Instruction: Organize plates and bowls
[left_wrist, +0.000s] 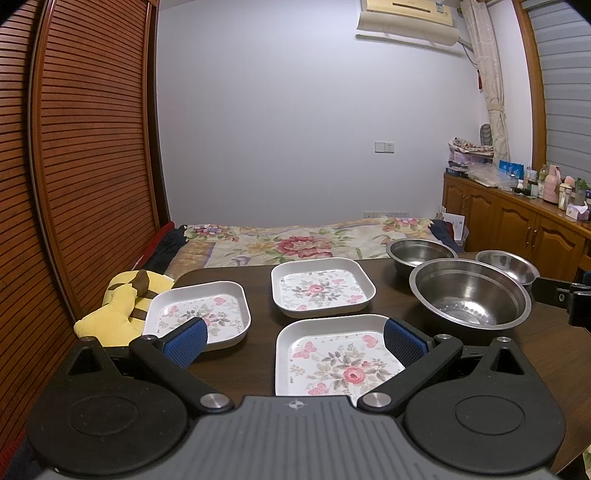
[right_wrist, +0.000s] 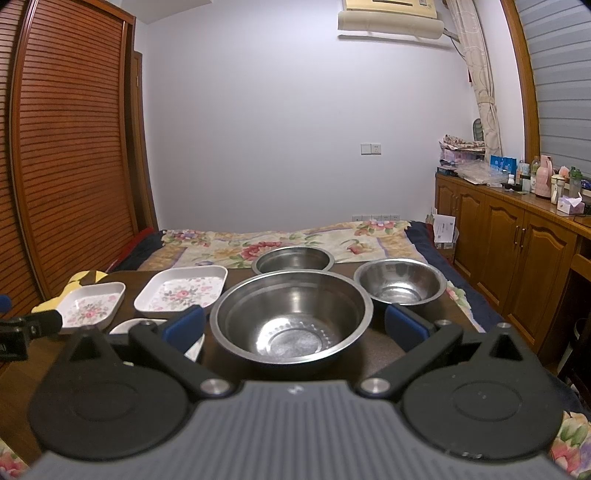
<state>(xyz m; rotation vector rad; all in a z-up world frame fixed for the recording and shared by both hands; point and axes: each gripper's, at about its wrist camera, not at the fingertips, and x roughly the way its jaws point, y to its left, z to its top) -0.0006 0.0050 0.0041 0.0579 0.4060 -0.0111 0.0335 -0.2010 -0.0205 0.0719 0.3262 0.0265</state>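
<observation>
Left gripper (left_wrist: 293, 341): level, low over the table (left_wrist: 258, 354), pointing at the bed (left_wrist: 295, 240). Jaws spread wide, nothing held or touched. Near plate (left_wrist: 338, 363) lies between and under the fingers; left plate (left_wrist: 199, 317) sits under the left pad (left_wrist: 184, 341); far plate (left_wrist: 321, 286) straight ahead. All three square, white, raised rims with rounded corners, pink floral print. Yellow plush (left_wrist: 118, 306) beyond the left plate at the table edge.

Right gripper (right_wrist: 295, 326): level, same heading, low. Jaws fully apart, empty; blue ribbed pads (right_wrist: 404, 325) flank the big bowl (right_wrist: 293, 323) without visible contact. Far bowl (right_wrist: 293, 260) ahead, behind the big one; small bowl (right_wrist: 400, 284) ahead-right. All round, stainless, shiny, flanged rims; big bowl has a ring of dimples around its flat base.

Table: dark brown wood. Plates are left of the bowls, set apart from them. Each gripper shows at the frame edge of the other's view.
</observation>
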